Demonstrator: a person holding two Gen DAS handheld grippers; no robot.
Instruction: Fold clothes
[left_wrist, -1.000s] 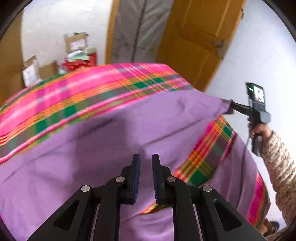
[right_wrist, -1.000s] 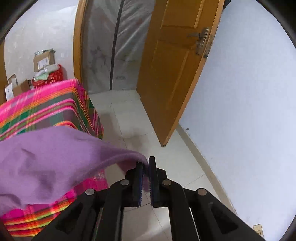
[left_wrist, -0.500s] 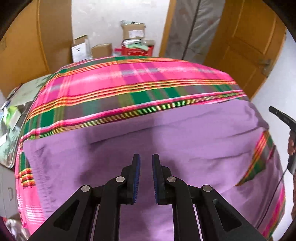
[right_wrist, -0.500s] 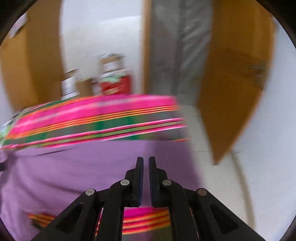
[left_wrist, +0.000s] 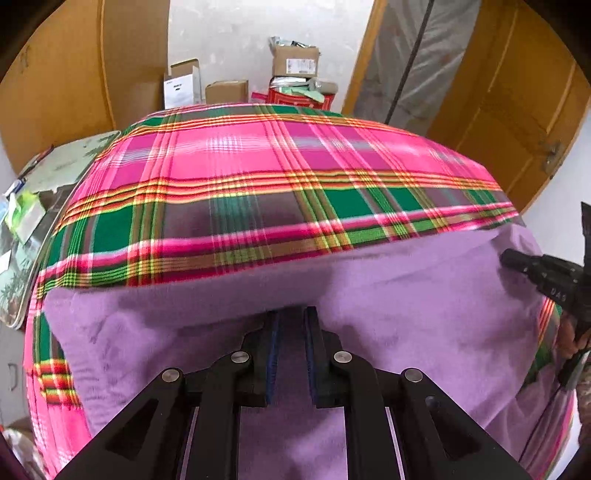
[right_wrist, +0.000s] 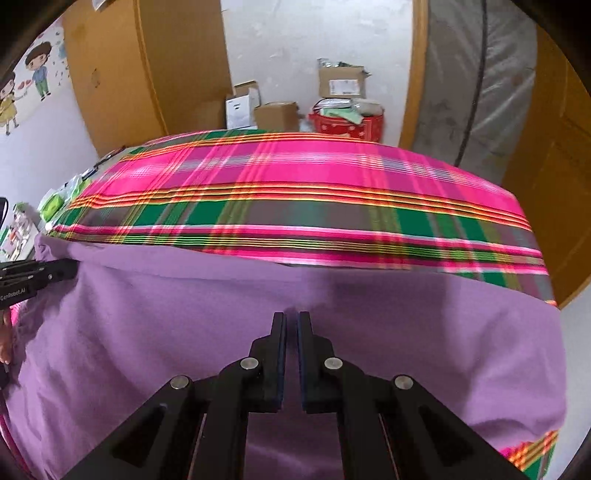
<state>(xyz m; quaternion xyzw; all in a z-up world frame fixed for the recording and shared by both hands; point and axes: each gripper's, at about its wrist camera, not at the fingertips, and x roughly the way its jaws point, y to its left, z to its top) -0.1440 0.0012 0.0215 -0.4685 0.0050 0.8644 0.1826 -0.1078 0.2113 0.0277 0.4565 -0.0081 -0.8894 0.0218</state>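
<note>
Garment: a purple cloth (left_wrist: 406, 314) lies spread on the near part of a table covered with a pink and green plaid tablecloth (left_wrist: 280, 173); it also fills the lower part of the right wrist view (right_wrist: 221, 314).
Long axis: the cloth runs left to right across the table, and its far edge lies roughly parallel to the plaid stripes.
Far edge: it looks slightly raised off the tablecloth and casts a shadow there.
Near side: the cloth passes out of sight beneath both grippers, so its near edge cannot be seen.
Left gripper (left_wrist: 291, 325): the fingers stand a little apart, with purple fabric visible in the gap; whether they pinch it cannot be told.
Right gripper (right_wrist: 291, 325): the fingers are nearly together, leaving a narrow slit, tips at a small pucker in the cloth; a grip cannot be confirmed.
Background: cardboard boxes (left_wrist: 295, 62) and a red basket (right_wrist: 347, 123) sit beyond the table, against the wall.
</note>
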